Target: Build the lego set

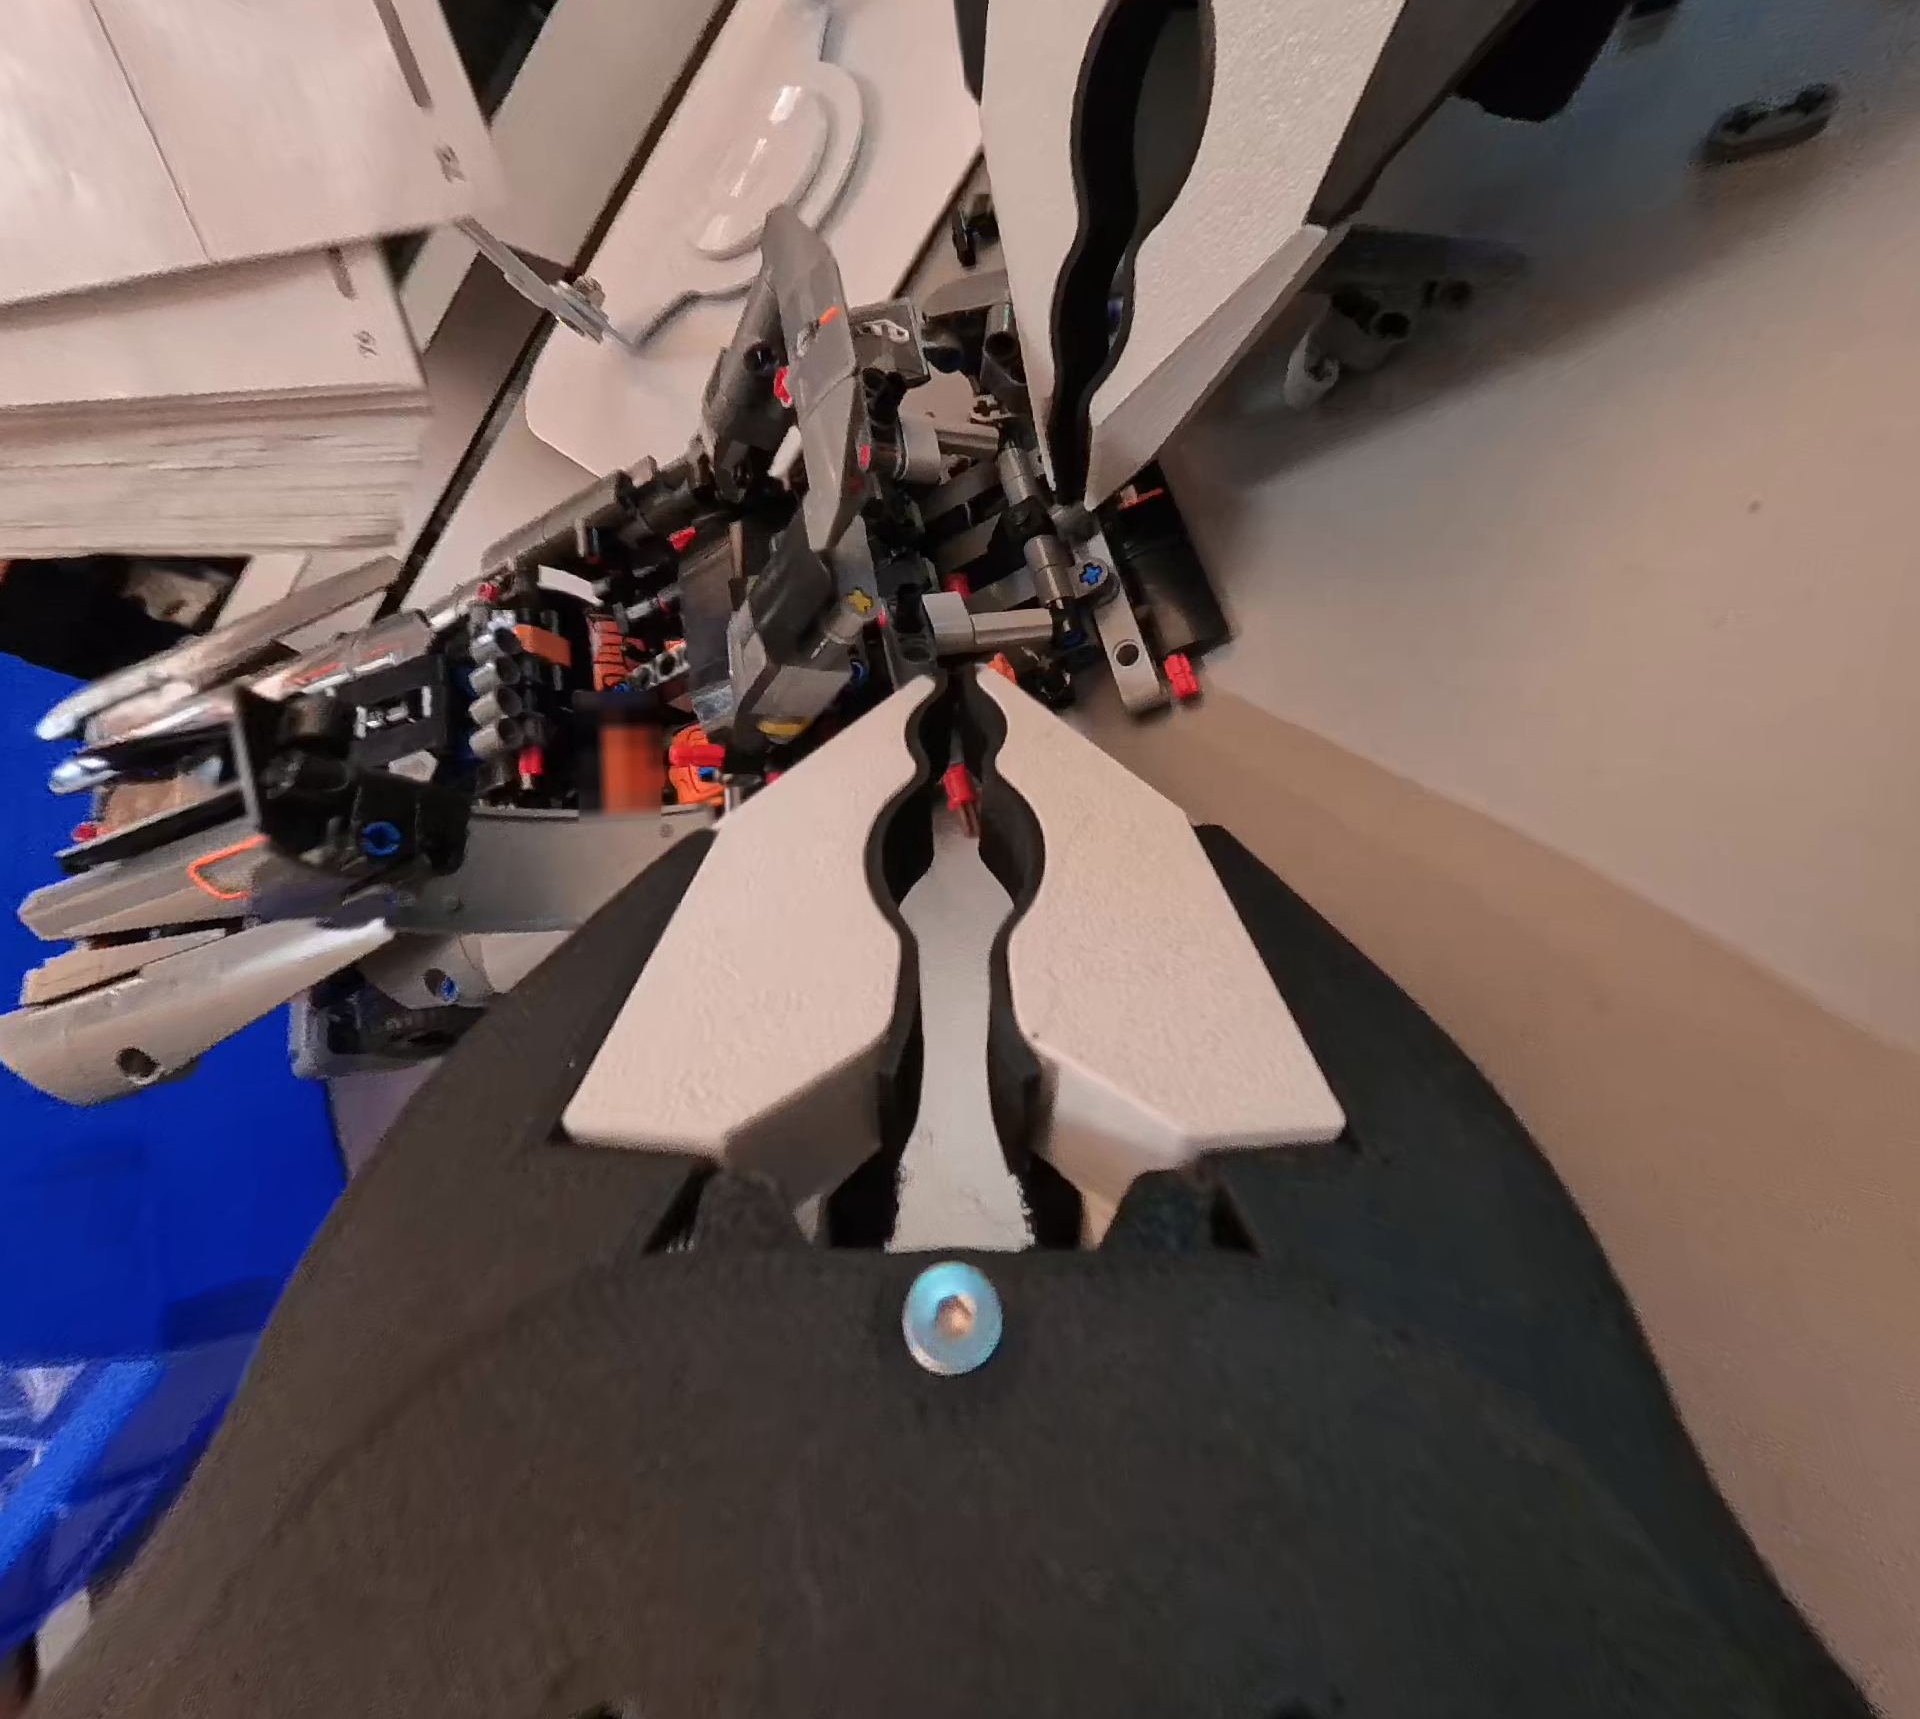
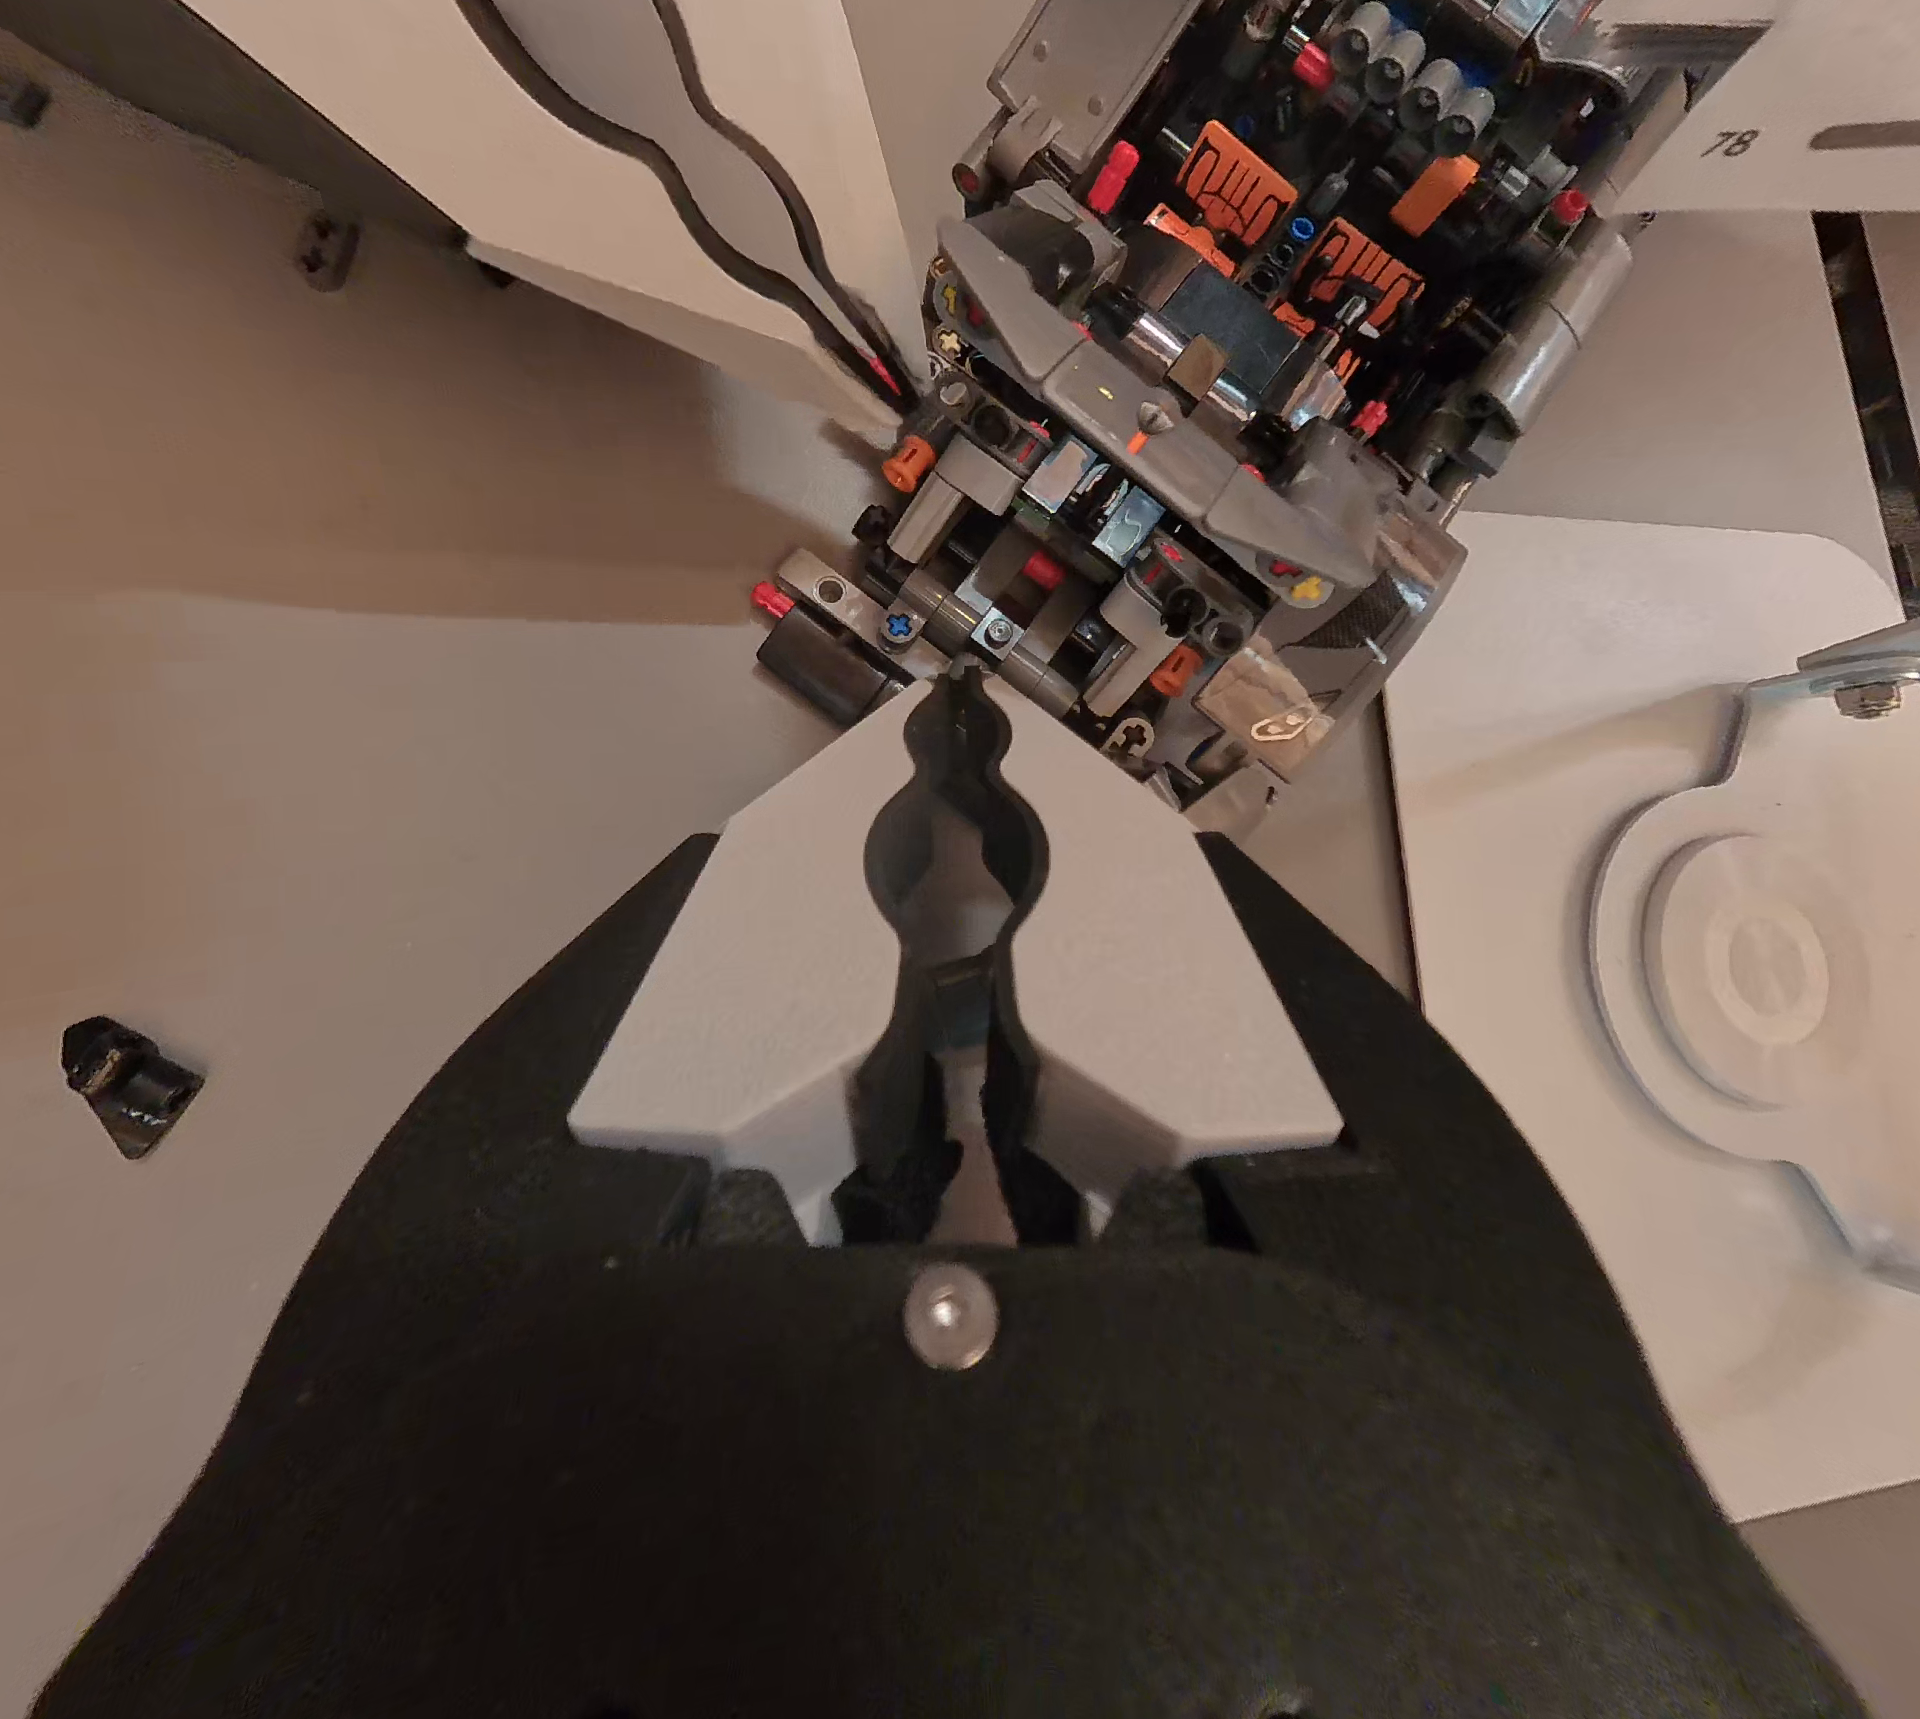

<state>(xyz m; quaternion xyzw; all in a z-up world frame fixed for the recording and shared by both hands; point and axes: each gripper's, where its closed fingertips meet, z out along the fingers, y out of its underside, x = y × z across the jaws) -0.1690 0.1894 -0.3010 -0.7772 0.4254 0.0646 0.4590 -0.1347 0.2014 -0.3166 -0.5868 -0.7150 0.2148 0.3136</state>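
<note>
Both wavy-edged white claws (image 1: 954, 682) (image 2: 964, 677) pinch studded grey model (image 2: 1174, 422).

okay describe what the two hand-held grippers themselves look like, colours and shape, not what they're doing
Both match. The left hand-held gripper and right hand-held gripper each have two broad, pale grey wedge-shaped fingers with black wavy inner edges, set in a matte black textured body. A round silver screw sits centred on each body. No cables or sleeves show.
</note>
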